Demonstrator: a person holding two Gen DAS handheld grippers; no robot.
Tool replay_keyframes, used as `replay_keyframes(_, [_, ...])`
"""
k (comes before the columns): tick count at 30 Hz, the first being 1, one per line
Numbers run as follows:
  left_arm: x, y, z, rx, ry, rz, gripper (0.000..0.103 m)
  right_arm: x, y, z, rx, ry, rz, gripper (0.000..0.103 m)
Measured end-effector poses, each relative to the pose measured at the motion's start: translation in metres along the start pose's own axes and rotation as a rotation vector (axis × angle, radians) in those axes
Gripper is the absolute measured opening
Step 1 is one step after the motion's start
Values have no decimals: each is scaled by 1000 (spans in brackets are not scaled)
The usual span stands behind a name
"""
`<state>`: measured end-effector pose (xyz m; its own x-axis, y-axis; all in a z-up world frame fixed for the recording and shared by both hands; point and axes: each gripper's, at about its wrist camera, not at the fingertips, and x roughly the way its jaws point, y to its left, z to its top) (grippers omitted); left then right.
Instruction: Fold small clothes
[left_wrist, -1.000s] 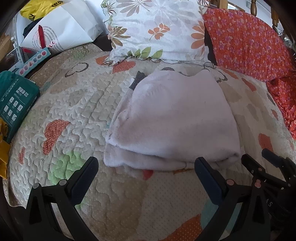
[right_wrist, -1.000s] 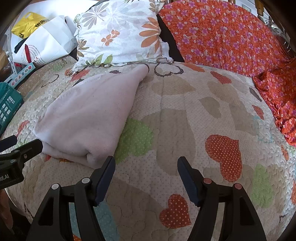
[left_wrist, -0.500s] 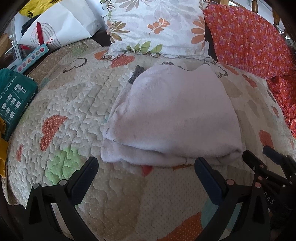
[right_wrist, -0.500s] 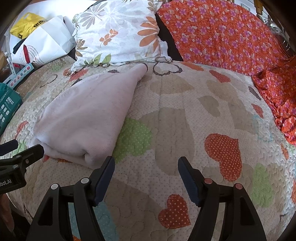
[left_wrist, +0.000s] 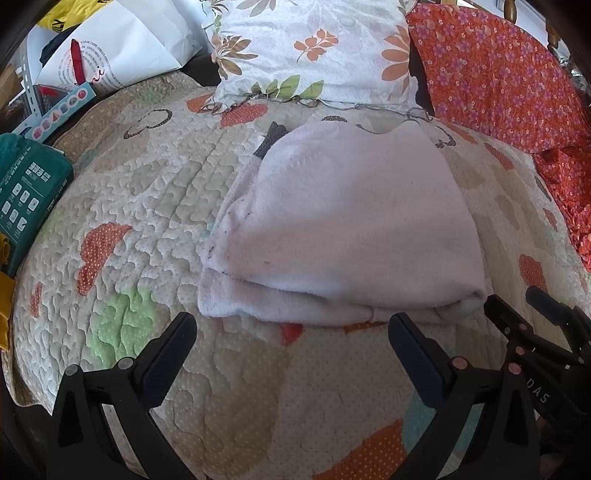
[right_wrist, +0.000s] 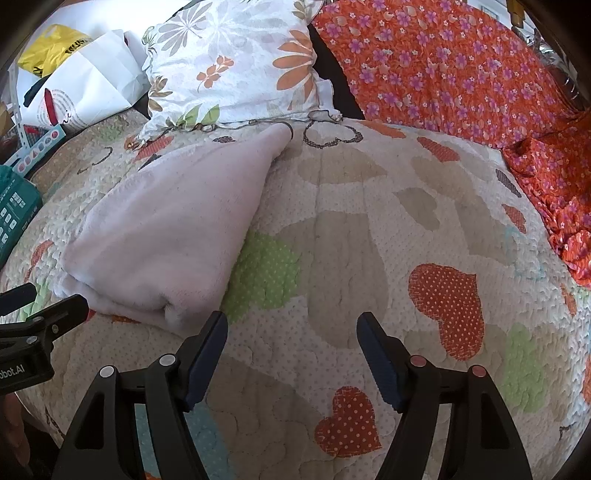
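One pale pink garment (left_wrist: 347, 229), already folded in layers, lies mid-frame on the heart-print quilt (left_wrist: 147, 206); looks soft, light, floppy, so best pinched at the thick near fold edge. Left gripper (left_wrist: 291, 343) and right gripper (right_wrist: 291, 336) both gape, holding nothing. Floral pillow (left_wrist: 314, 48) sits just behind, orange flowered fabric (right_wrist: 461, 70) upper right, green box (left_wrist: 26, 192) far left; nothing blocks the approach.

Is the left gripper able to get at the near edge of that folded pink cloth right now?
Probably yes. The left gripper is open, and the folded pink cloth has its near edge just ahead of the fingertips, with only bare quilt between. The right gripper sits off to the side.
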<state>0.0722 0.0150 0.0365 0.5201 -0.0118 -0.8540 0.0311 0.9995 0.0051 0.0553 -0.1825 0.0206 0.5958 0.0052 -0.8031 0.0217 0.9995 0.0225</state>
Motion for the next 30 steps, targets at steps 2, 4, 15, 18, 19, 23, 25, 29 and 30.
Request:
replay_keyframes(2, [1,0,0,-1,2,0,103,0,0,0,0,0,0,77])
replay_keyframes(4, [1,0,-1,-2,6,-2,103,0,1,0,1,0,0,77])
replay_keyframes(15, [3,-1,-1,2,10,2,103,0,0,0,0,-1,0,78])
replay_keyframes(18, [3,-1,-2,2,11,0,103,0,0,0,3,-1,-1,78])
replay_keyframes(19, [3,-1,-2,2,12,0,103,0,0,0,3,0,-1,78])
replay_keyframes(23, [4,-2,-2,6,20,-4,103,1,0,0,4,5,0,78])
replay_keyframes(25, [4,-2,-3,9,20,-3,103,1,-1,0,6,6,0,79])
replay_keyframes(29, [4,-4,-3,15,19,-4,103,1,0,-1,9,6,-1,79])
replay_keyframes(30, [4,-4,-3,16,21,-5,103,1,0,0,8,6,0,79])
